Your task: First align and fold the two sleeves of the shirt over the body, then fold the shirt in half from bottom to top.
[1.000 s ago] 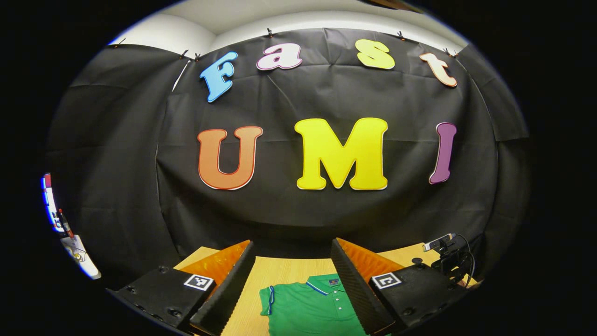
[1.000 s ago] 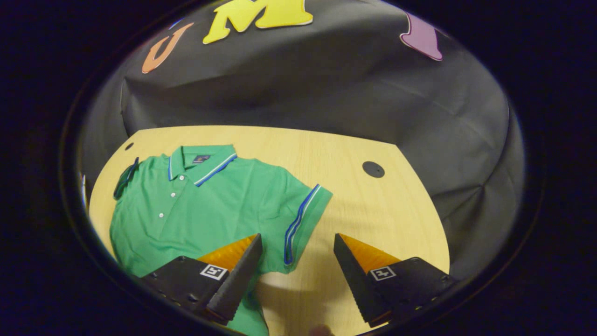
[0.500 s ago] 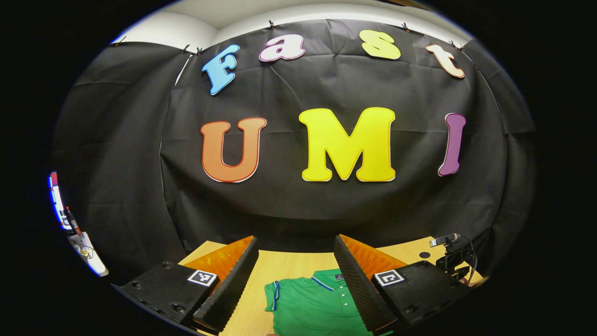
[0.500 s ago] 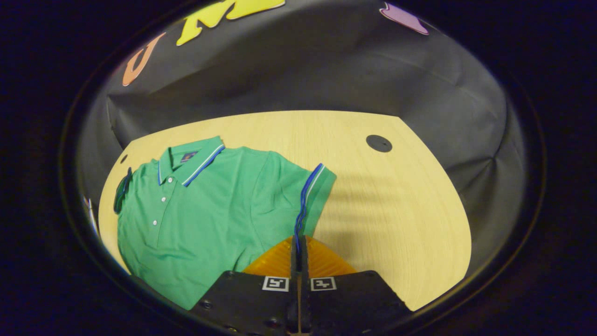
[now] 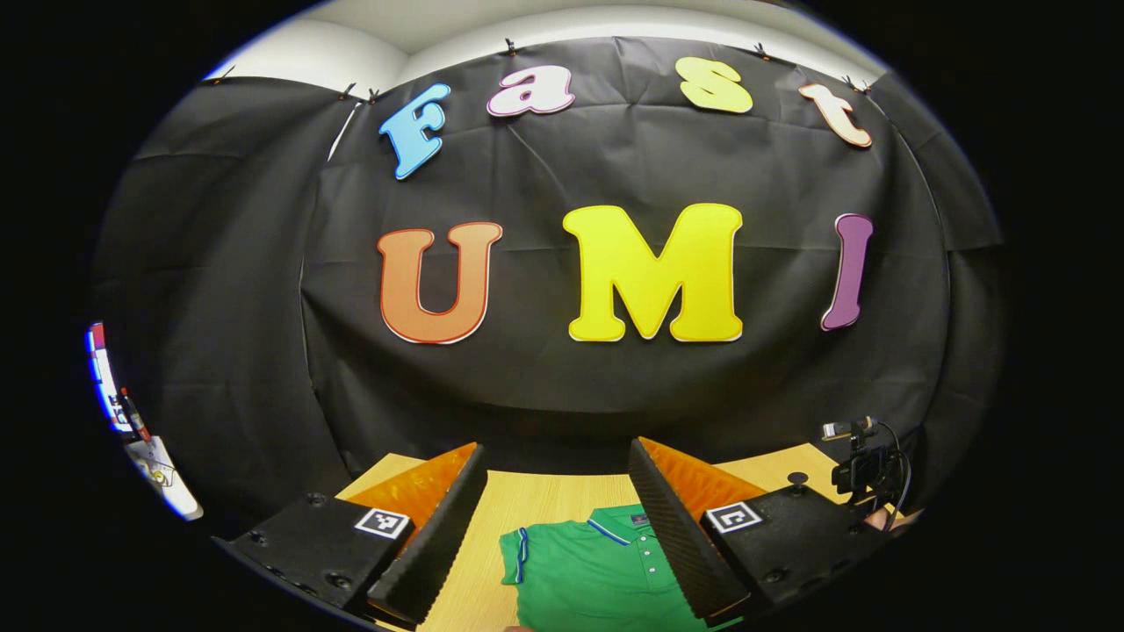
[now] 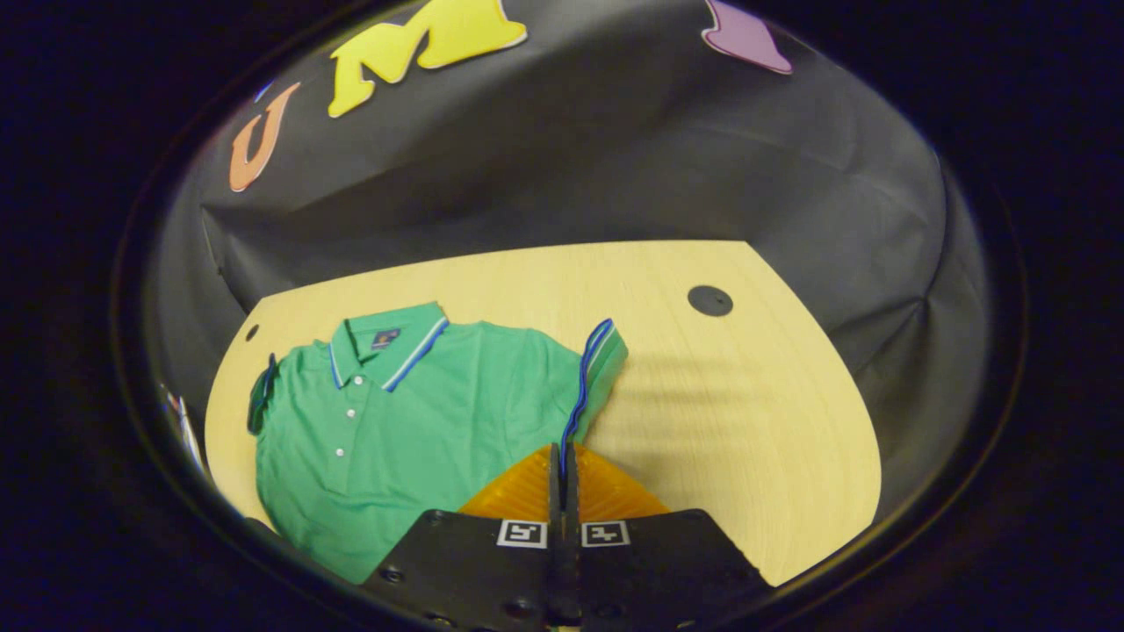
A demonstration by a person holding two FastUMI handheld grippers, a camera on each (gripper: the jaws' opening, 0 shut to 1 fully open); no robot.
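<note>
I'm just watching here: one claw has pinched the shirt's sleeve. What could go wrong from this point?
The right gripper grips only the striped edge of the sleeve, so the thin hem might slip out mid-fold. Pulling it across may also drag the whole green shirt along the table and skew it, since nothing pins it. The left gripper hangs open above the collar end, not holding the other sleeve, so the folds may end up uneven.

The shirt's (image 6: pixel 413 412) lower half is hidden behind the right tongs (image 6: pixel 562 461).
</note>
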